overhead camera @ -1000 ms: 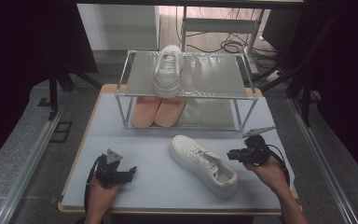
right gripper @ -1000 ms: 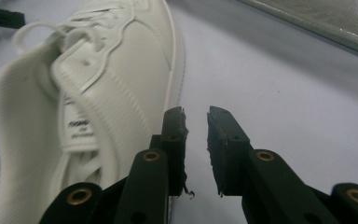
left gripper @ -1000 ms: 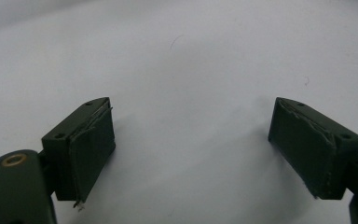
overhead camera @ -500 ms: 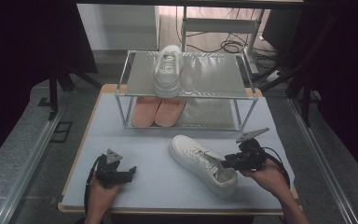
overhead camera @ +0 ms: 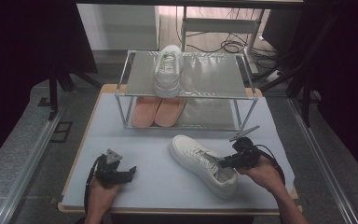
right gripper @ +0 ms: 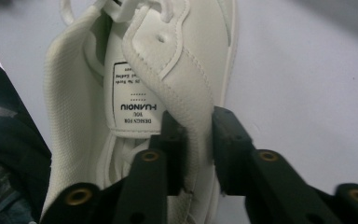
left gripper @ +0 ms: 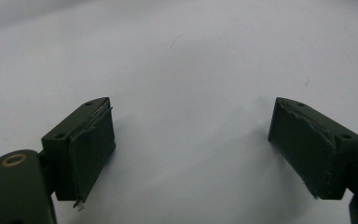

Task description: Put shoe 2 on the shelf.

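right tongs [right gripper: 198, 140] clenched on the side wall of the white leather low-top sneaker [overhead camera: 204, 164], one jaw inside the collar, one outside; shoe lies diagonal on the pale grey counter [overhead camera: 135, 140], front-right. left tongs [overhead camera: 131, 172] released, jaws wide, nothing btwn them. risk: thin wall grip, so the shoe may swing or slip w/ a quick lift. its heel sits near the counter's front edge; open room to the left & toward the metal-frame shoe rack [overhead camera: 205, 77].

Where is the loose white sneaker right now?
In the high view the white sneaker lies on the table before the rack, its collar pinched by the right gripper.
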`<state>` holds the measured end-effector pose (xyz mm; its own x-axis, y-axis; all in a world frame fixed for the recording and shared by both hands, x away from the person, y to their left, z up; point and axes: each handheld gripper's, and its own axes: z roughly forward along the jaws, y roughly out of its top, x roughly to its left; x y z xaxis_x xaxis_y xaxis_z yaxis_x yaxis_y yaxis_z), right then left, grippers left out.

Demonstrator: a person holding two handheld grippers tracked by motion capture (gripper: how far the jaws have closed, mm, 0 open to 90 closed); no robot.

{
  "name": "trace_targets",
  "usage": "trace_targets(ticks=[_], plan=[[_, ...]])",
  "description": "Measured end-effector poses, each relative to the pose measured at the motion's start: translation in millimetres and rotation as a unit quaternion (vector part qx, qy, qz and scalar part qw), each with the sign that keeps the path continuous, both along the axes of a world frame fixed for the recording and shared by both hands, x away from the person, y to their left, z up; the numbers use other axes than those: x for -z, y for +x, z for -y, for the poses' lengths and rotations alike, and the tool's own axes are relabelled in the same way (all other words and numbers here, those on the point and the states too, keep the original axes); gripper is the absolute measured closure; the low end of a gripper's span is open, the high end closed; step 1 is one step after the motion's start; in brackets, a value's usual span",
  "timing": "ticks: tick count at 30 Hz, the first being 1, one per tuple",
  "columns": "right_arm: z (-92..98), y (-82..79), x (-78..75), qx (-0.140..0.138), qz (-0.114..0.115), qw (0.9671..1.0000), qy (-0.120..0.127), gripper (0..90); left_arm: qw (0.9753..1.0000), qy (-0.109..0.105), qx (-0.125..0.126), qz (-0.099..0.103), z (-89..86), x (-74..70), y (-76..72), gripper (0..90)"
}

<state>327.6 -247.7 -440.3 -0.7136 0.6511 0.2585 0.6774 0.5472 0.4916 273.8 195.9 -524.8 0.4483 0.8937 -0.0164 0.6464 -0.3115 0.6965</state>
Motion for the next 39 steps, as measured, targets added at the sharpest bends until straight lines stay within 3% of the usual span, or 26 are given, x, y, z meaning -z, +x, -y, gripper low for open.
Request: trace_targets(ticks=[2, 7, 12, 18, 29, 36, 39], plan=[[1.6, 2.7, -0.3, 0.010, -0.013, 0.9999, 0.002, 79.6, 1.0000, 0.000, 0.000, 0.000, 0.0, 0.0, 0.0, 14.2], [9.8, 8.2, 0.1, 0.033, -0.035, 0.9982, 0.035, 81.2, 1.0000, 0.000, 0.000, 0.000, 0.0, 0.0, 0.0, 14.2], [23.7, 15.3, -2.8, 0.061, -0.068, 0.9913, 0.094, 82.8, 1.0000, 0.000, 0.000, 0.000, 0.0, 0.0, 0.1, 14.2], [34.5, 17.5, -5.9, 0.073, -0.096, 0.9844, 0.128, 83.0, 1.0000, 0.000, 0.000, 0.000, 0.0, 0.0, 0.1, 14.2], [49.6, 14.3, -26.8, 0.083, -0.097, 0.9712, 0.201, 82.7, 1.0000, 0.000, 0.000, 0.000, 0.0, 0.0, 0.1, 14.2], [64.1, 12.1, -58.3, 0.095, -0.086, 0.9625, 0.239, 82.7, 1.0000, 0.000, 0.001, 0.000, -0.1, 0.0, 0.3, 14.2], [69.0, 12.7, -70.0, 0.097, -0.081, 0.9602, 0.249, 82.6, 1.0000, -0.001, -0.001, 0.001, 0.2, 0.2, 0.3, 14.2]])
